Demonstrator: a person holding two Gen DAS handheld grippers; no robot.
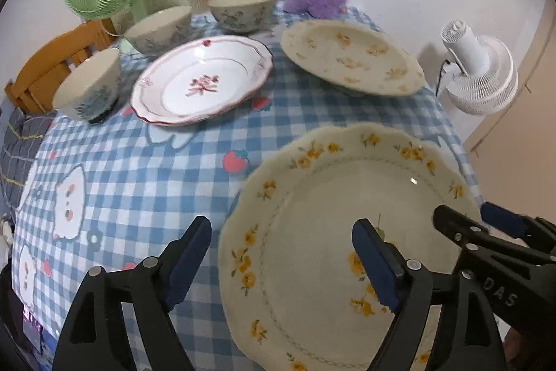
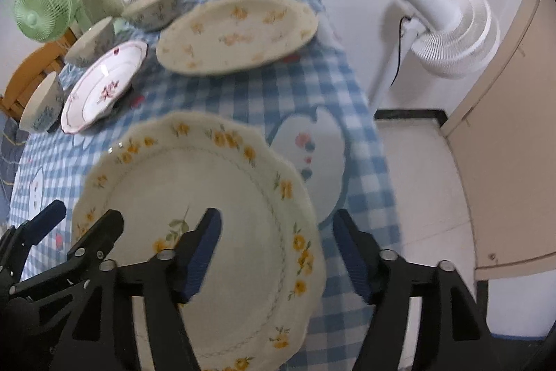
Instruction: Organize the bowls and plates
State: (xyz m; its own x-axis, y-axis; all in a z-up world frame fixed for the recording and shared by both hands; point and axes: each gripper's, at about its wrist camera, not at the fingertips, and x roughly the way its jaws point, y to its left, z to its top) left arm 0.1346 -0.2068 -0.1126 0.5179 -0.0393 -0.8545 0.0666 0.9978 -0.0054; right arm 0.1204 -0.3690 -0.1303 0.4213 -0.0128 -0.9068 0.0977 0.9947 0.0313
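Both claws, left claw [image 1: 281, 263] and right claw [image 2: 278, 252], stand released astride the yellow-flowered plate [image 1: 330, 232] lower right. Other plates and bowls sit unstacked upper left; sorting looks barely begun.

Even, soft indoor light; small glare specks on the scalloped plate [image 1: 330, 232] — beyond it, dishes blur, edges bend fisheye-dark.

three plates [image 1: 340, 232]; three bowls [image 1: 239, 10]
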